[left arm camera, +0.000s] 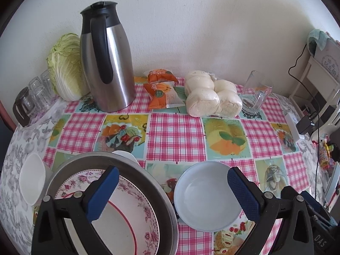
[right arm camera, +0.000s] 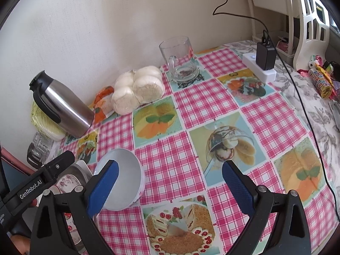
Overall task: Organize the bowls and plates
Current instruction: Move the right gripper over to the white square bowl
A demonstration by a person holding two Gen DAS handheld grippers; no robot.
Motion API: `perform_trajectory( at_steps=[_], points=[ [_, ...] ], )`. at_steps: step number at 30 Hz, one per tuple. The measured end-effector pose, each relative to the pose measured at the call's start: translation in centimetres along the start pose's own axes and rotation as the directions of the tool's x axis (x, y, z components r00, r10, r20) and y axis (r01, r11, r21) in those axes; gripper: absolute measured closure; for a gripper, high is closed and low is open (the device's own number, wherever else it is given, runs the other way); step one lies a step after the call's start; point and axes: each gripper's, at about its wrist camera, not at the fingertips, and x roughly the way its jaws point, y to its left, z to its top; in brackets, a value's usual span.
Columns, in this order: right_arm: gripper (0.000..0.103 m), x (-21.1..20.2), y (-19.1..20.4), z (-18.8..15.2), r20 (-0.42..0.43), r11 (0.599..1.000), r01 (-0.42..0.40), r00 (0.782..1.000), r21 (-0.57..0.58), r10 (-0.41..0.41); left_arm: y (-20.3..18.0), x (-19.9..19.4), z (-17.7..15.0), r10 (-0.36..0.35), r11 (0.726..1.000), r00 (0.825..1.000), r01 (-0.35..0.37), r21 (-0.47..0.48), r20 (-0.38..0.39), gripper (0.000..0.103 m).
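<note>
Left gripper [left arm camera: 172, 193] spread wide, empty, poised above flowered ceramic plate [left arm camera: 127, 218] inside round steel pan [left arm camera: 163, 199]. Right gripper [right arm camera: 169, 186] likewise agape, gripping nothing. Between both, pale blue glazed bowl [left arm camera: 204, 195] on checked tablecloth [left arm camera: 174, 131]: probably light, rigid, slick, breakable; best pinched at the rim.

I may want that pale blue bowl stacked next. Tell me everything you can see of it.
The pale blue bowl is round, plain and glossy, like ceramic or melamine, upright and empty. It sits on the checked tablecloth right of the metal basin, close beside it; contact unclear. Both open grippers frame it; neither holds it.
</note>
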Motion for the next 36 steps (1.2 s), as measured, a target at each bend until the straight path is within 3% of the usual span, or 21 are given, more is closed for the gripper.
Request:
perform_trajectory(
  at_steps=[19, 31, 36],
  points=[
    [0.005, 1.7, 4.1, -1.0, -0.039, 0.993, 0.039, 0.998, -0.112, -0.044, 5.7, -0.2, 0.2, -0.062, 0.987, 0.997, 0.056, -0.153, -0.036, 0.001],
    [0.005, 1.4, 9.2, -2.2, -0.024, 0.979, 0.028, 0.999, -0.202, -0.034, 12.3, -3.1, 0.0, -0.039, 0.960, 0.999, 0.041, -0.276, 0.013, 0.005],
    [0.005, 1.2, 11.3, -2.8, -0.015, 0.975, 0.026, 0.999, -0.219, -0.030, 16.7, -4.3, -0.7, 0.018, 0.936, 1.000, -0.011, -0.352, 0.017, 0.005]
  ],
)
